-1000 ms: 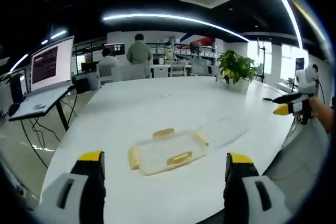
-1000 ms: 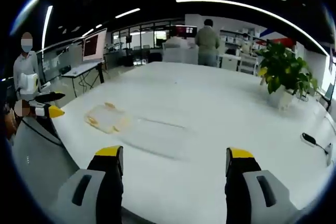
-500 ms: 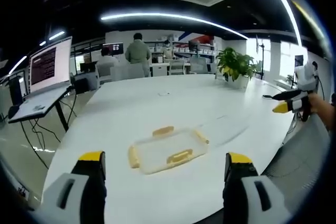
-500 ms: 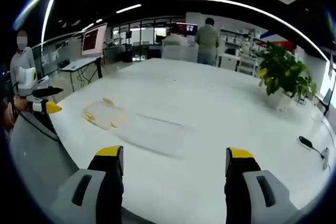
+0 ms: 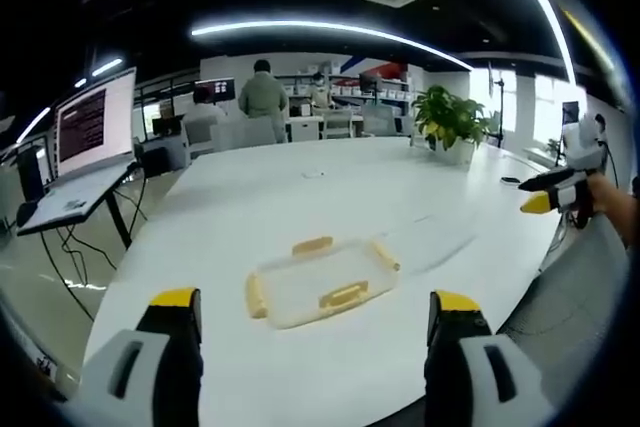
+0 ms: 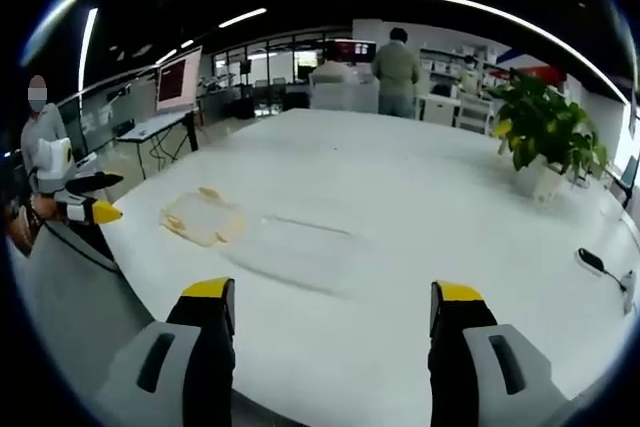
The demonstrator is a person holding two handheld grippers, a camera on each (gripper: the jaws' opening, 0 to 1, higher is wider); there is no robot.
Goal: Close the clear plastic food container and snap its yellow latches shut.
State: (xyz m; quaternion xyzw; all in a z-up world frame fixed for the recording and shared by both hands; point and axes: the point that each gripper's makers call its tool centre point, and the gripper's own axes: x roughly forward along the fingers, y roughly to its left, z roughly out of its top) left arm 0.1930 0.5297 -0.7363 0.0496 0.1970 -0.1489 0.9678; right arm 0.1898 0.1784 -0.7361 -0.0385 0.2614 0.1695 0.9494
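container [image 5: 312, 287]: clear, with yellow latches [image 5: 342, 296]
table [image 5: 330, 197]: plain white
left tongs [image 5: 315, 317]: black, yellow-tipped, grey bodies
plant [image 5: 446, 123]: green leaves, white pot

Container lying flat on the table

A clear, shallow, rectangular food container [image 5: 318, 288] rests flat on the white table [image 5: 330, 197], turned slightly askew. Yellow latches [image 5: 342, 296] stick out at about 12, 3, 6 and 9 o'clock. In the right gripper view it lies at 9 o'clock [image 6: 203, 218]
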